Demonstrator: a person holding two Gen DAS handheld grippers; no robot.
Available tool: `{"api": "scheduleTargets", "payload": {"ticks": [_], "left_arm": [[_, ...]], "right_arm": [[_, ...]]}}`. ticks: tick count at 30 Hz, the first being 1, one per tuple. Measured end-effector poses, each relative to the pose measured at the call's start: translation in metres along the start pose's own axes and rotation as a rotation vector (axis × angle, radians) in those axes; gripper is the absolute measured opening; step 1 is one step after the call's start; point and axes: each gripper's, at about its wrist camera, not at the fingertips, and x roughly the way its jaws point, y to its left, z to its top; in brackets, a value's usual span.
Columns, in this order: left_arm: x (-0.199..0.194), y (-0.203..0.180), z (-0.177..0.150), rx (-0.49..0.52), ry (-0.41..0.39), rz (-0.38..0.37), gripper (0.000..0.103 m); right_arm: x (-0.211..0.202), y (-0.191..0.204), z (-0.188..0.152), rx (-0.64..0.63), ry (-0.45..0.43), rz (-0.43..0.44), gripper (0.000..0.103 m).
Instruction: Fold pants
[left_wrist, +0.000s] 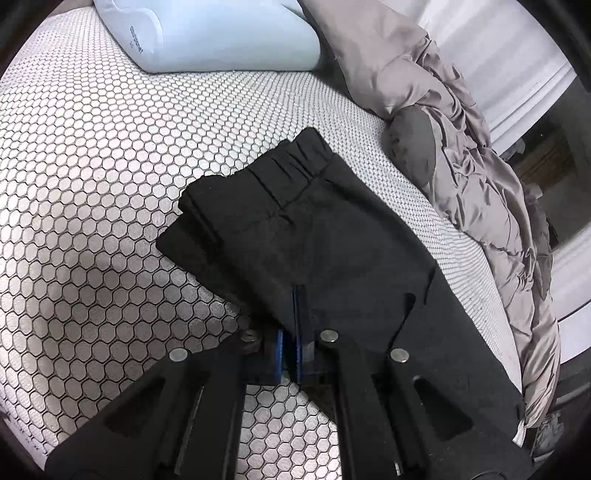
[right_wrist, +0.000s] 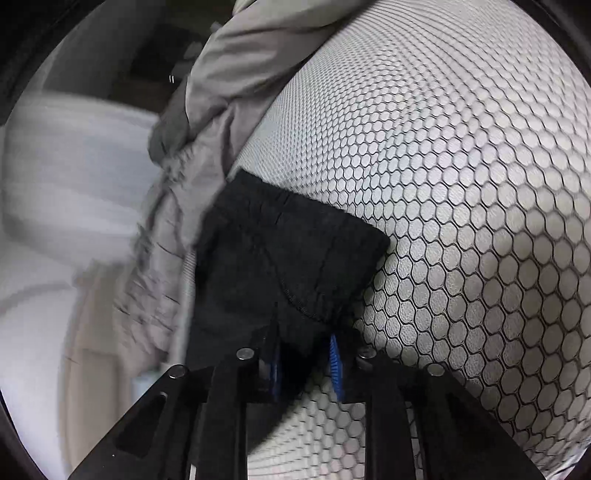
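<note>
Left hand-held gripper (left_wrist: 294, 325) pinched tight on black pants (left_wrist: 295, 221); right hand-held gripper (right_wrist: 306, 363) parted, fabric between, fingertips hidden

The left claw's (left_wrist: 295, 314) tips vanish into the black pants (left_wrist: 295, 229). The pillow (left_wrist: 221, 33) is cropped at the frame's top. Grey bedding (right_wrist: 162, 258) at left smears with blur.

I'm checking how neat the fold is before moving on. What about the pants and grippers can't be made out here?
- Left wrist view: the black pants run under the left gripper, so their near edge is hidden.
- Right wrist view: the pants cover the right gripper's fingertips; its grip is unclear.
- Right wrist view: the gray blanket at left is motion-blurred.
- Neither view shows the pant hems.
</note>
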Motion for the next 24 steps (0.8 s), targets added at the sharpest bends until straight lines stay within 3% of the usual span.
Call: {"api": "scheduleTargets", "payload": {"ticks": [5, 9, 11, 13, 15, 17, 19, 21, 24], "left_arm": [[0.0, 0.005, -0.002, -0.034, 0.004, 0.016, 0.007], [-0.003, 0.011, -0.001, -0.079, -0.006, 0.035, 0.031], [-0.01, 0.015, -0.001, -0.082, -0.009, 0.044, 0.044], [-0.019, 0.014, -0.003, -0.066, -0.033, 0.072, 0.062], [-0.03, 0.011, -0.006, -0.041, -0.058, 0.102, 0.081], [-0.043, 0.005, -0.009, -0.007, -0.094, 0.123, 0.087], [-0.056, -0.004, -0.013, 0.034, -0.119, 0.125, 0.103], [-0.065, -0.016, -0.019, 0.065, -0.139, 0.099, 0.102], [-0.069, -0.038, -0.031, 0.107, -0.141, 0.047, 0.102]], "right_arm": [[0.004, 0.006, 0.005, -0.005, -0.035, 0.0, 0.04], [0.018, 0.009, 0.011, 0.027, -0.044, -0.006, 0.041], [0.008, 0.019, -0.003, 0.01, -0.053, -0.02, 0.041], [0.002, 0.028, -0.004, -0.047, -0.07, -0.069, 0.041], [-0.005, 0.037, -0.005, -0.105, -0.092, -0.148, 0.055], [-0.02, 0.044, -0.005, -0.157, -0.157, -0.248, 0.067], [-0.033, 0.056, -0.005, -0.237, -0.242, -0.352, 0.076], [-0.042, 0.063, 0.0, -0.293, -0.269, -0.362, 0.079], [-0.03, 0.083, 0.011, -0.401, -0.239, -0.368, 0.083]]}}
